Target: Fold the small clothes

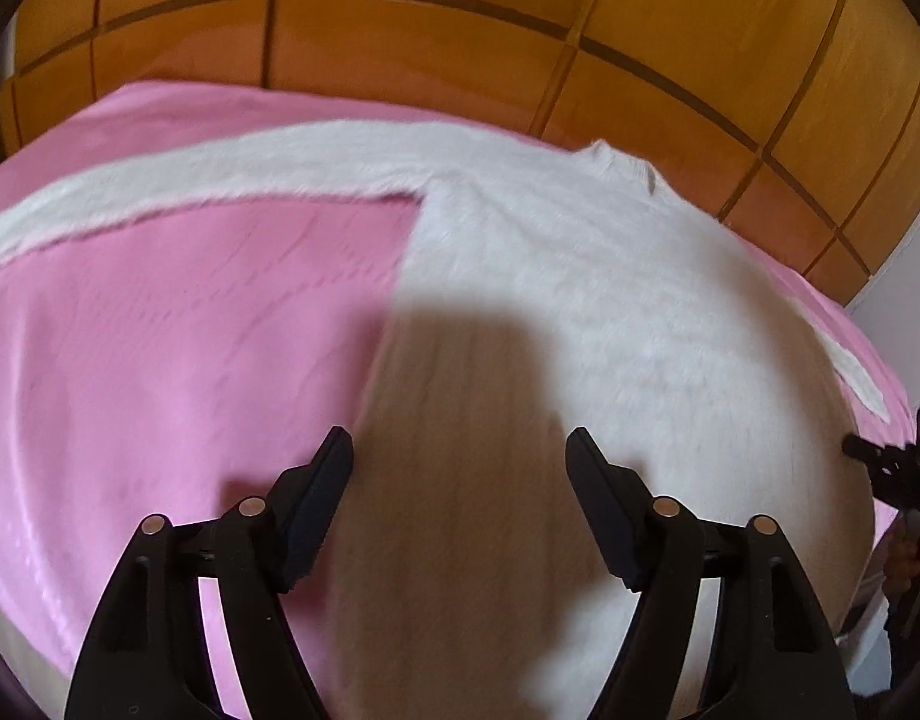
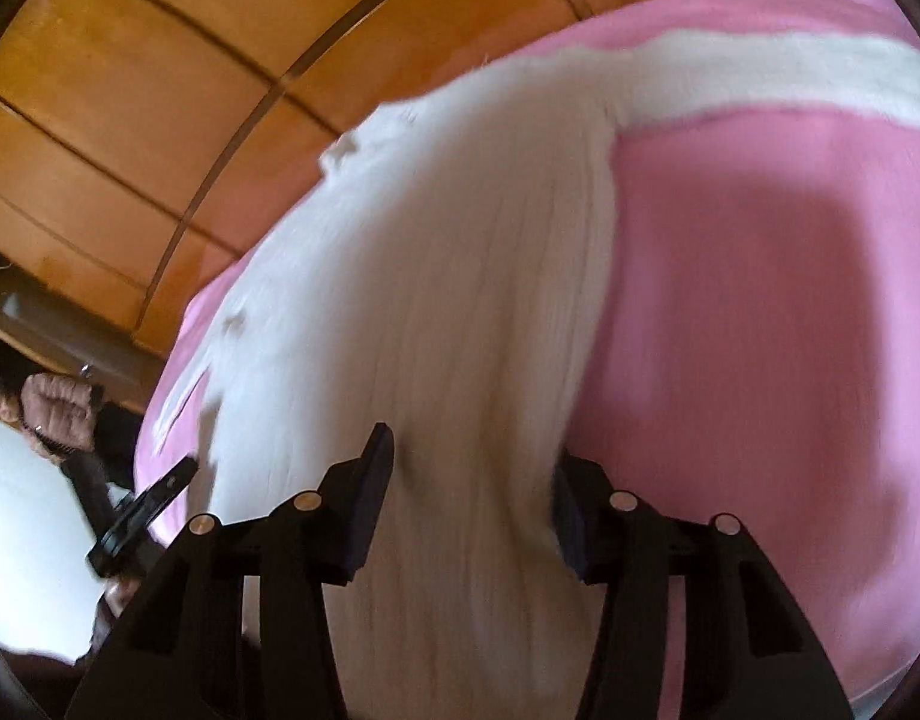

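**Fluffy white sweater spread out, both grippers hovering at the hem, plenty of ways to botch the fold**

So the white sweater [image 1: 580, 276] lies flat on the pink blanket [image 1: 160, 330] covering the bed, neck end towards the wooden headboard [image 1: 436, 24], 1 sleeve stretched straight out to the side and the other trailing off the far edge.

What could go wrong, in my view: the knit is fuzzy and thick, so a shallow pinch may grab only fluff or only the top layer, and the fold comes out lopsided. A deep pinch could snag the blanket too and drag it along. That long sleeve will probably flop loose if the body gets lifted first.

The left hand-held gripper [image 1: 457, 450] has its jaws spread wide above the sweater's lower body, nothing between the pads. The right hand-held gripper [image 2: 472, 462] is also parted, straddling the sweater's side edge near the hem, and the blur hides whether the pads touch the fabric.
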A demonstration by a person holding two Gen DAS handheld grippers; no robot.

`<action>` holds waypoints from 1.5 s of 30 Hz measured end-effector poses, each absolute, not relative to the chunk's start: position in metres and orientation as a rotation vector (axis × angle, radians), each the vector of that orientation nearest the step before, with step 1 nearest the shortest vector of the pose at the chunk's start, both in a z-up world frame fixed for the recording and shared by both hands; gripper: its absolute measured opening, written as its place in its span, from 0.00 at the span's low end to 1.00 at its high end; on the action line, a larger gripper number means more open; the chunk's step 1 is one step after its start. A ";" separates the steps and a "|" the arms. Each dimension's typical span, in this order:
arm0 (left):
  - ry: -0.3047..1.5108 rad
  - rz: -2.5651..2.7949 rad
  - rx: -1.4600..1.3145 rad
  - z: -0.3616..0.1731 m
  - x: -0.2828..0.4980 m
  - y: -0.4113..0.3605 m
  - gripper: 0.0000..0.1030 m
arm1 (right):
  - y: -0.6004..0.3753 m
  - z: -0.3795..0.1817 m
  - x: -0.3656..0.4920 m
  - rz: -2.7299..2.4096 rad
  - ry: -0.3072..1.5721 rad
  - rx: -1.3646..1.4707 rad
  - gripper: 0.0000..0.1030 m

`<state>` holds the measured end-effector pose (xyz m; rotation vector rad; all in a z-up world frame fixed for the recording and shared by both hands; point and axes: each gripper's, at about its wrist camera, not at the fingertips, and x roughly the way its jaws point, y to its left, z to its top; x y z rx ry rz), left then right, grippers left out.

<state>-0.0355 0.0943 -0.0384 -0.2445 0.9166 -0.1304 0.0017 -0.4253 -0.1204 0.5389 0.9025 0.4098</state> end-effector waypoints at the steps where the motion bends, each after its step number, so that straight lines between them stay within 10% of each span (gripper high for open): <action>1: 0.929 -0.136 -0.264 -0.041 -0.040 0.099 0.64 | -0.424 -0.123 -0.010 0.424 0.912 0.546 0.48; 5: 0.961 -0.186 -0.325 -0.048 -0.061 0.109 0.21 | -0.416 -0.131 -0.045 0.464 0.946 0.537 0.40; 6: 0.972 -0.210 -0.335 -0.049 -0.063 0.109 0.09 | -0.409 -0.132 -0.053 0.459 0.960 0.507 0.18; 7: 0.971 -0.216 -0.336 -0.048 -0.067 0.109 0.08 | -0.403 -0.133 -0.054 0.444 0.970 0.481 0.06; 14: 0.965 -0.234 -0.321 -0.034 -0.087 0.116 0.06 | -0.412 -0.100 -0.080 0.452 0.890 0.384 0.05; 20: 0.971 -0.182 -0.218 -0.028 -0.086 0.104 0.17 | -0.421 -0.130 -0.061 0.404 0.993 0.403 0.09; 24: 0.863 -0.171 -0.191 -0.003 -0.078 0.097 0.52 | -0.461 -0.113 -0.055 0.292 0.879 0.474 0.51; 38: 0.917 -0.260 -0.081 -0.019 0.001 0.014 0.52 | -0.694 -0.128 0.029 -0.330 0.535 1.092 0.41; 45: 0.940 -0.249 -0.077 -0.038 0.011 0.013 0.63 | -0.743 -0.136 0.061 -0.469 0.546 1.127 0.12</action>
